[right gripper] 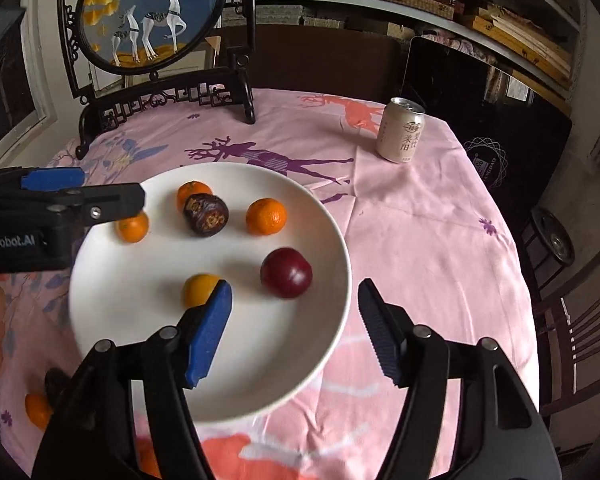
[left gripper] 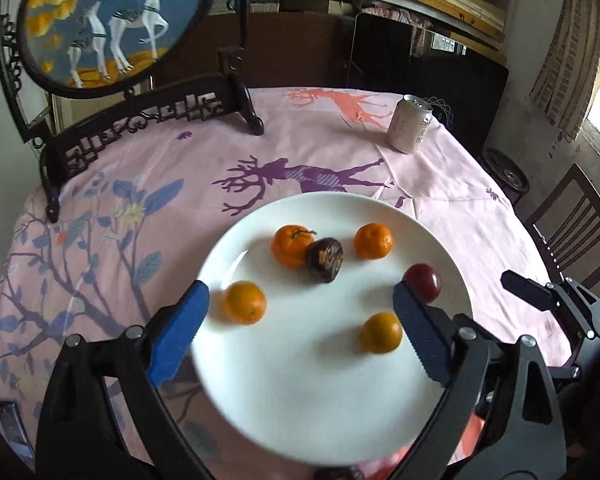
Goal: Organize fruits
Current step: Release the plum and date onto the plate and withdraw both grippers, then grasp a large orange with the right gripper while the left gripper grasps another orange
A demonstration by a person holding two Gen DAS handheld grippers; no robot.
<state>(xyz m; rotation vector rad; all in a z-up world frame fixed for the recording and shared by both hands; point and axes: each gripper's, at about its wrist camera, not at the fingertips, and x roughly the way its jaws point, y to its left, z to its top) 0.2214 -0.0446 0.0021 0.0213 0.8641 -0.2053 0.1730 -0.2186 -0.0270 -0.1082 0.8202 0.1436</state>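
White plate (left gripper: pixel 300 400) taken as landmark; it rests on a pink deer-print tablecloth (left gripper: pixel 148 168).

Left of the plate, beyond its far-left edge: a carved dark stand with a round deer screen (left gripper: pixel 112 16) is seen upright on the cloth.

Left gripper (left gripper: pixel 300 304): held above the near half of the plate, blue-padded fingers (left gripper: pixel 180 332) spread wide apart, nothing between them. In the right wrist view it (right gripper: pixel 80 192) is seen entering over the plate's left rim.

On the plate, left to right in the left wrist view: a mandarin (left gripper: pixel 245 303) near the left rim; a stemmed mandarin (left gripper: pixel 292 245) touching a dark brown wrinkled fruit (left gripper: pixel 325 260) near the centre; a mandarin (left gripper: pixel 373 241) toward the far side; a mandarin (left gripper: pixel 381 332) on the near right; a dark red plum (left gripper: pixel 423 282) near the right rim.

Right gripper (right gripper: pixel 296 304): held over the plate's near-right rim, fingers parted wide, empty; the plum (right gripper: pixel 286 273) lies just ahead, between the fingertips' lines.

Off the plate, at its near-left: one more mandarin (right gripper: pixel 38 410) is noted on the cloth.

Far right of the plate: a drink can (left gripper: pixel 410 123) stands upright, well apart.
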